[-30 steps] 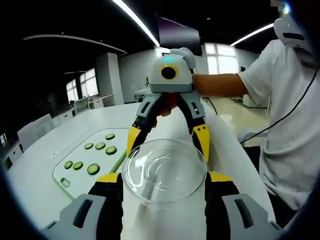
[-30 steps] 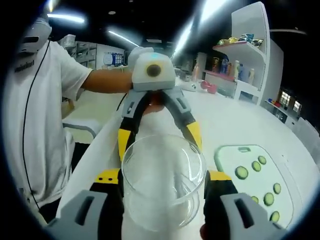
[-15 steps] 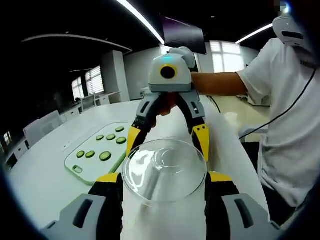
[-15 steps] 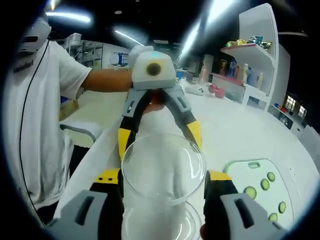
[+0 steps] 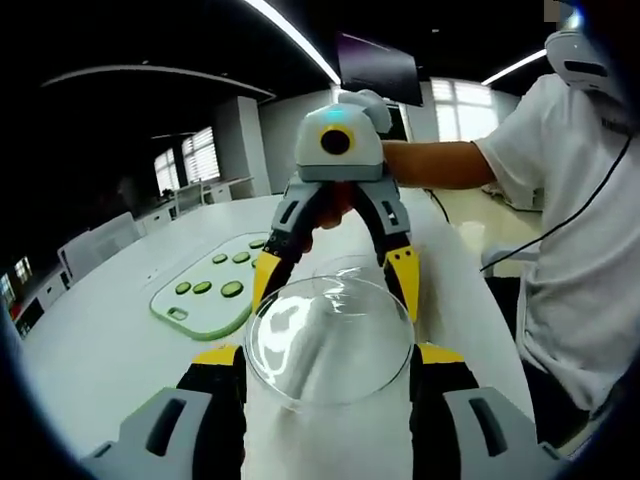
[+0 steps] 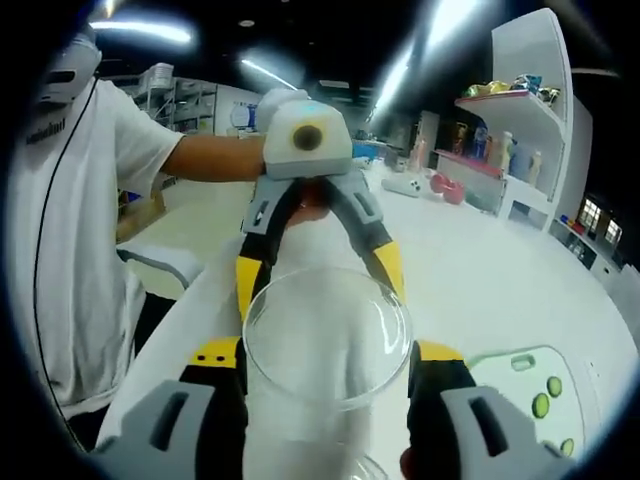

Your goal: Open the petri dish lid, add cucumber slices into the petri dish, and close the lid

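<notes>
Lid (image 5: 330,340) raised, clamped btwn 2 claws, L (image 5: 328,358) & R (image 6: 325,358).

White table (image 5: 110,350), long and smooth. Pale green cutting board (image 5: 205,300) flat on it, away from the near edge, dotted with cucumber slices (image 5: 232,289); clear glass dish (image 5: 350,268) beside the board.

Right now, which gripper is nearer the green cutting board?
Right. The cutting board lies just beside the right gripper; from the left gripper it sits farther ahead, across the lid both hold.
</notes>
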